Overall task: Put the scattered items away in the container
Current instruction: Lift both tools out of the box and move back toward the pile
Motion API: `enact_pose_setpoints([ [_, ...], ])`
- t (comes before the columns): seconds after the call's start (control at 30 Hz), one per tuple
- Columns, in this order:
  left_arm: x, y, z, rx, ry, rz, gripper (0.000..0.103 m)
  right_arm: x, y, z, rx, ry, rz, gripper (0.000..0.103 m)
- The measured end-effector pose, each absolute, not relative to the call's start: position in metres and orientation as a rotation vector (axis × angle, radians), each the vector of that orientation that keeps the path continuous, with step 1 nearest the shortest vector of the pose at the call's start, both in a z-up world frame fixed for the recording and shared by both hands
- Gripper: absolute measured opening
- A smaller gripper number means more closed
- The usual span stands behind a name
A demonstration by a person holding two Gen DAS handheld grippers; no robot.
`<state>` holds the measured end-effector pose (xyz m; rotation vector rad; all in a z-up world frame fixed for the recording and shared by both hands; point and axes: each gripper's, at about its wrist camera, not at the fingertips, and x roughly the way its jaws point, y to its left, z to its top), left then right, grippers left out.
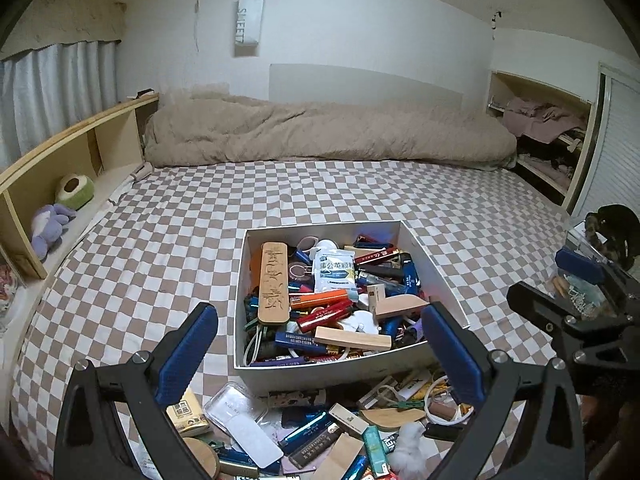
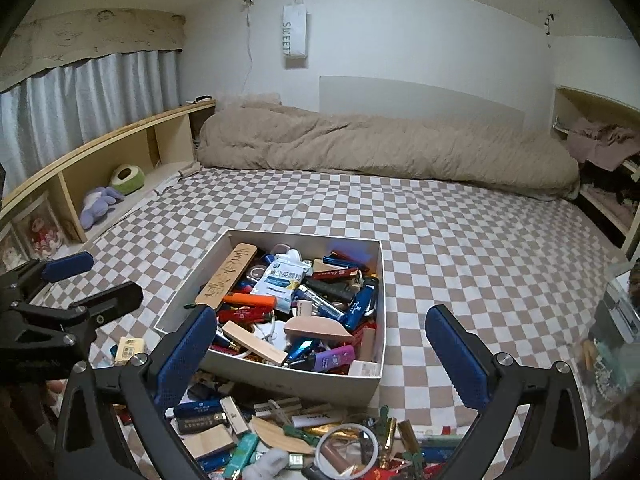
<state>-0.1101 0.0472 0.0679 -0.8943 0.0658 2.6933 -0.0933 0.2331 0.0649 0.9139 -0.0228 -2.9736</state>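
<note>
Both tools (image 1: pixel 320 344) (image 2: pixel 320 344) hover spread wide above the full box (image 1: pixel 434 264).

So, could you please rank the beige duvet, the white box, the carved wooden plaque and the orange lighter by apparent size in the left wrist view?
1. Beige duvet
2. White box
3. Carved wooden plaque
4. Orange lighter
The duvet lies farther away, so its real lead is likely greater.

Matt white cardboard box (image 1: pixel 432 248), engraved wooden plaque (image 1: pixel 273 284), glossy plastic sachet (image 1: pixel 334 272), soft checked cotton sheet (image 1: pixel 160 248), crinkled beige quilt (image 1: pixel 320 132)
</note>
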Motion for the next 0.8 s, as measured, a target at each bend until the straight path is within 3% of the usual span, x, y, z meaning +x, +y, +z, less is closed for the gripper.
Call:
enact_pose_setpoints([
  [0.8, -0.076, 0.041, 0.083, -0.814, 0.052, 2.700, 0.103, -0.049, 0.239, 0.073, 0.793, -0.015, -3.009, 0.103],
])
